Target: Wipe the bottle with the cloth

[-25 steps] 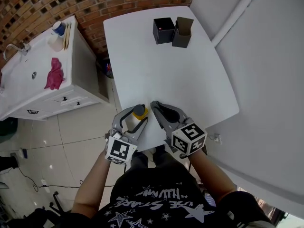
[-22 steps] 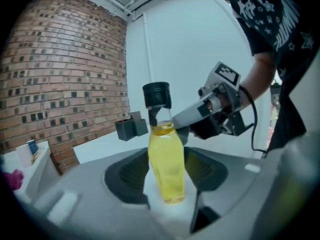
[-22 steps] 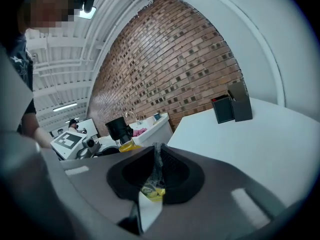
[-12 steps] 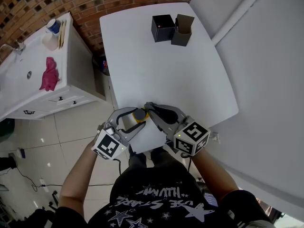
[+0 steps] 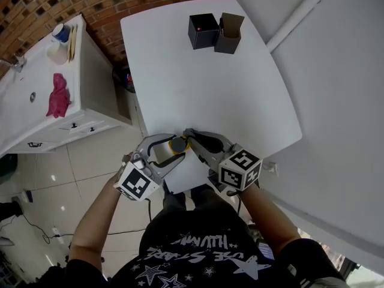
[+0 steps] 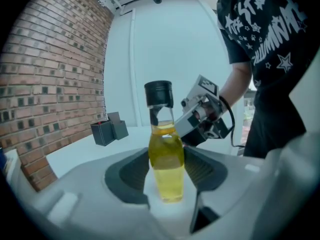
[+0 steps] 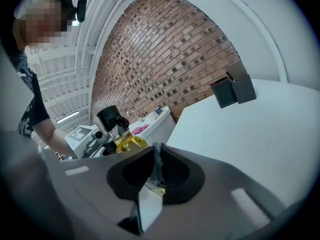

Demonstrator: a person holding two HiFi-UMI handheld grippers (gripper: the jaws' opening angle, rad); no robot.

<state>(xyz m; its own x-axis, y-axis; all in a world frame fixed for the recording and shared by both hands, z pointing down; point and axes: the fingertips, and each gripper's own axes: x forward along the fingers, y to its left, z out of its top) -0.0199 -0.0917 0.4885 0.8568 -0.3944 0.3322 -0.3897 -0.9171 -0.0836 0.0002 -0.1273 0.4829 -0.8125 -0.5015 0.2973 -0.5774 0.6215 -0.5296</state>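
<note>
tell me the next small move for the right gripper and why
Probably stroke the right gripper down the bottle's side. The left gripper holds the bottle by its body. The right gripper's jaws are shut beside its neck on what looks like a thin scrap, maybe the cloth.

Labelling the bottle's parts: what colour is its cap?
Black; the bottle cap shows best in the left gripper view.
</note>
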